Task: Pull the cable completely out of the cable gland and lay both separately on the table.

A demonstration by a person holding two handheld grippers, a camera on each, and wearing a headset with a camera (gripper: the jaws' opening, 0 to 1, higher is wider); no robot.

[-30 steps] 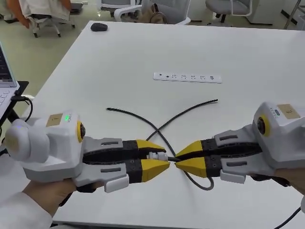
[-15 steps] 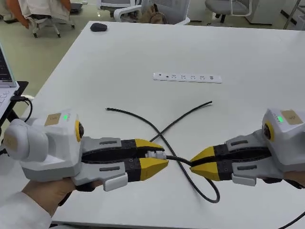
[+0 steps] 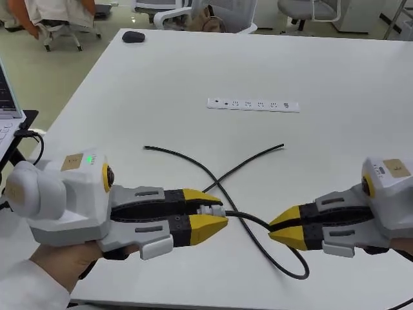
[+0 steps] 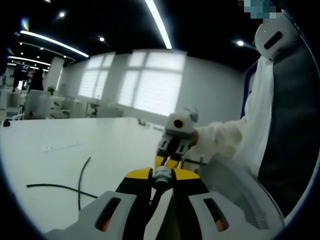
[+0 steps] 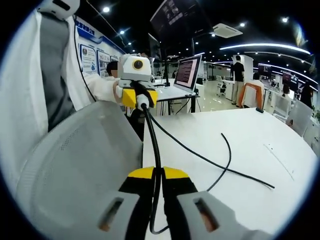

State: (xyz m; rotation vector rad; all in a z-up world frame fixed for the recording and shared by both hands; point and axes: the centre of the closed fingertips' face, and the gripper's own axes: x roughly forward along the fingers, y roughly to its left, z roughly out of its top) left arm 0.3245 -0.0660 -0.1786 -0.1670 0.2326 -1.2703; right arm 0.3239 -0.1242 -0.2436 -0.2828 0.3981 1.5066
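The left tool [image 3: 223, 212], yellow-tipped and held in a hand near the desk's near-left edge, has its jaws closed narrowly on a small pale grey plastic cable gland [image 3: 212, 210], which is lifted off the white desk [image 3: 193, 71]. The right tool [image 3: 271, 230], near the near-right edge, points toward it, its jaws pinched on the thin black cable [image 3: 248, 161] where that leaves the gland; the two tools are apart, with a short taut stretch of cable between them. In the right gripper view this stretch runs from the right tool's own jaws up to the gland [image 5: 142, 103] in the left tool [image 5: 137, 98]. Past the right tool the cable drops into a loop by the desk's near edge, then runs back across the desk toward the left. The other part of the cable goes from the left tool toward the desk's middle, crossing the first; both ends lie on the desk. The cable remains threaded through the gland. Beyond, a long white power strip [image 3: 253, 104] lies mid-desk.
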